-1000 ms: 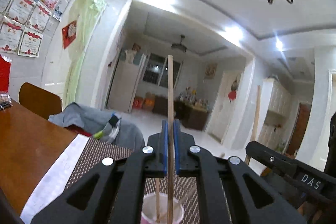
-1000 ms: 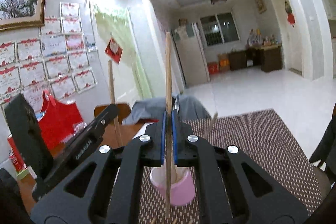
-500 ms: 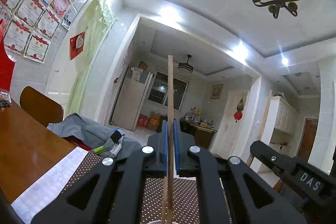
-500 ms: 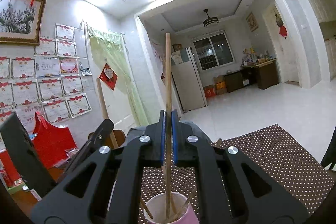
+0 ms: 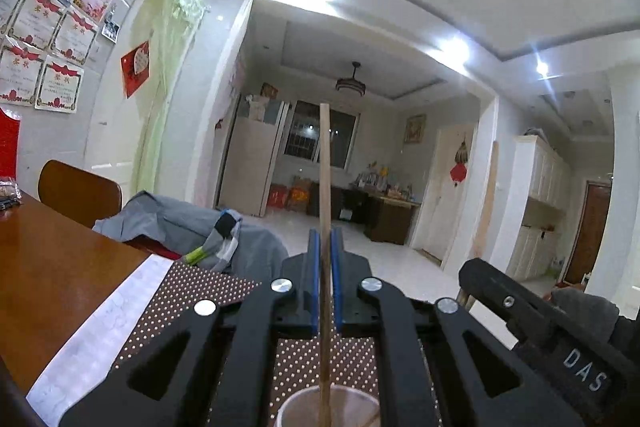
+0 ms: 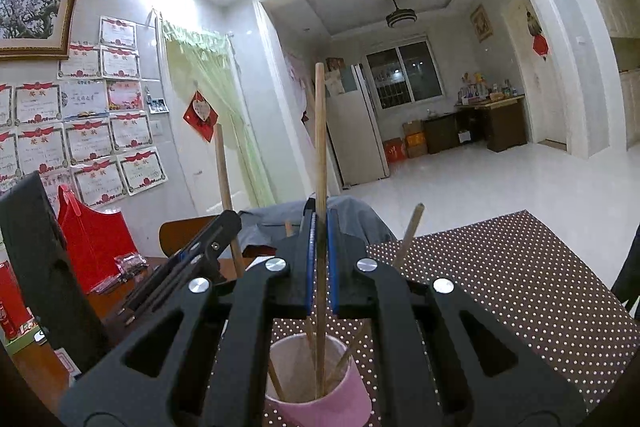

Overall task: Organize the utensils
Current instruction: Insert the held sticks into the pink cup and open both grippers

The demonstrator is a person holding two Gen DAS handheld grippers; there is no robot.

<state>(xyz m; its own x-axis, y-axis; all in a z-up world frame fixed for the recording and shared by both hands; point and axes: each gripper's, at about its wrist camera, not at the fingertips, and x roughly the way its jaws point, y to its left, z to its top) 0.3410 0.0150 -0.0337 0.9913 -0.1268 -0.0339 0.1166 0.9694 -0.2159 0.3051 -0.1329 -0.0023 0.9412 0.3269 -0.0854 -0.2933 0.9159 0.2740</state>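
1. Landmark: pink cup (image 6: pixel 316 383) on the dotted placemat (image 6: pixel 500 279). It sits directly below both grippers, centred under the jaws in each wrist view.
2. Right gripper (image 6: pixel 319 259): jaws clamped on an upright wooden chopstick (image 6: pixel 320 147). Long axis vertical; its lower end is already inside the cup mouth.
3. Left gripper (image 5: pixel 325 279): jaws clamped on a second chopstick (image 5: pixel 325 187), also vertical, with its tip at or just inside the cup rim (image 5: pixel 328 393).
4. The cup already holds other sticks leaning against its wall, one angled out to the right (image 6: pixel 408 235).
5. Key relation: stick axis lines up with the cup axis, cup straight below. My read is that the right stick sits deeper, so it's nearer release.
6. Risk: a leaning stick could foul the drop.
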